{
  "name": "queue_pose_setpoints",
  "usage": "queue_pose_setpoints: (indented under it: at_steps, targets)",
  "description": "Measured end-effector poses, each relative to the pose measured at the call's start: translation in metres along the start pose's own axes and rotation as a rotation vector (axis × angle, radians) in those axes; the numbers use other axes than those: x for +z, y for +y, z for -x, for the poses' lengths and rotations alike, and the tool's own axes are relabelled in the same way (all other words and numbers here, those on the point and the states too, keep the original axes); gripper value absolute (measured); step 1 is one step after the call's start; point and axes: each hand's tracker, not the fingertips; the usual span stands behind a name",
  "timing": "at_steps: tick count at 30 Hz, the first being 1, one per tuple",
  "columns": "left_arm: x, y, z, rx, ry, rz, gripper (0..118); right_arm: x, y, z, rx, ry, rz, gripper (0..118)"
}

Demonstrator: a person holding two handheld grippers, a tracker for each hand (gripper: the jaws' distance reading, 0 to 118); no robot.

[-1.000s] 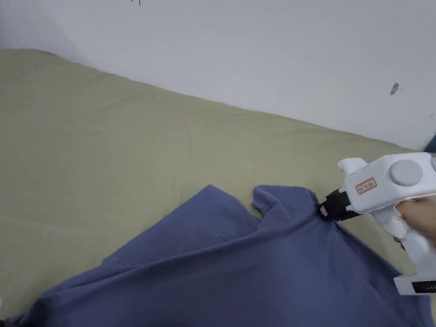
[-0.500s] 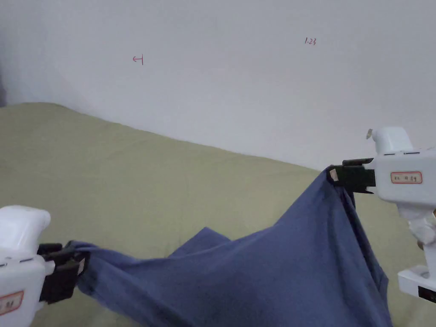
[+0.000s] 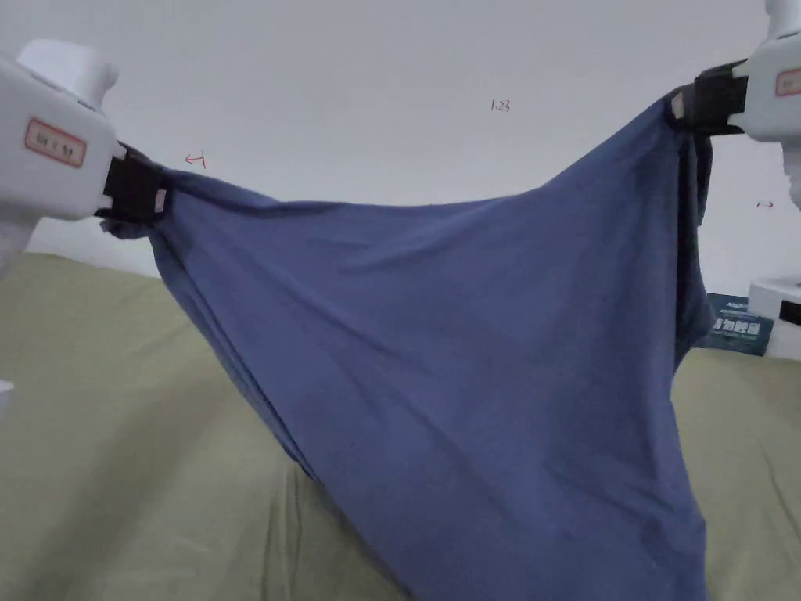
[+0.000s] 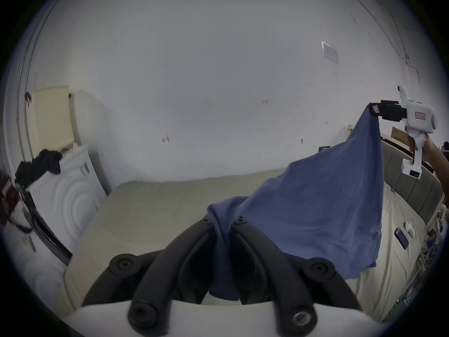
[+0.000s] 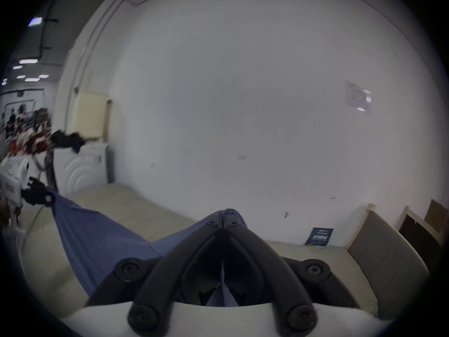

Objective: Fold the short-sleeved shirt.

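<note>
A blue short-sleeved shirt (image 3: 469, 352) of soft, matte knit is held up in the air above a bed (image 3: 117, 469) covered in a smooth olive-beige sheet. The cloth is stretched between two corners, so that its top edge sags in a shallow curve and the body hangs in a broad, tapering drape with long diagonal folds (its lowest part reaches down to the sheet in the left gripper view). The left hand-held gripper (image 3: 160, 201), white-bodied with black jaws, is clamped on one bunched corner; in its own view a thick fold of fabric is pinched between the curved black jaws. The right hand-held gripper (image 3: 677, 105) is closed on the opposite corner, held higher, a thin edge of cloth being pressed between its jaws. A plain white wall (image 3: 391, 78) stands behind
</note>
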Motion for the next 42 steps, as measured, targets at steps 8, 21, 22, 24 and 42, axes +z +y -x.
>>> queue_pose_setpoints:
  at_steps: [8,21,22,24,42]
  targets:
    - [-0.003,0.08,0.011,0.047,0.095,-0.145,8,-0.01,0.059,-0.021,0.021,-0.099,-0.109,0]
    - [-0.015,0.17,0.021,0.032,0.217,-0.269,7,-0.014,0.16,-0.001,0.003,-0.159,-0.289,0]
    - [-0.014,0.172,0.021,0.028,0.216,-0.277,7,-0.008,0.164,0.004,0.006,-0.166,-0.298,0]
    - [-0.015,0.173,0.018,0.001,0.221,-0.275,7,-0.005,0.165,0.007,0.016,-0.157,-0.295,0]
    - [-0.008,0.005,0.011,-0.02,0.054,-0.072,7,0.043,-0.007,0.039,0.018,0.016,0.021,0]
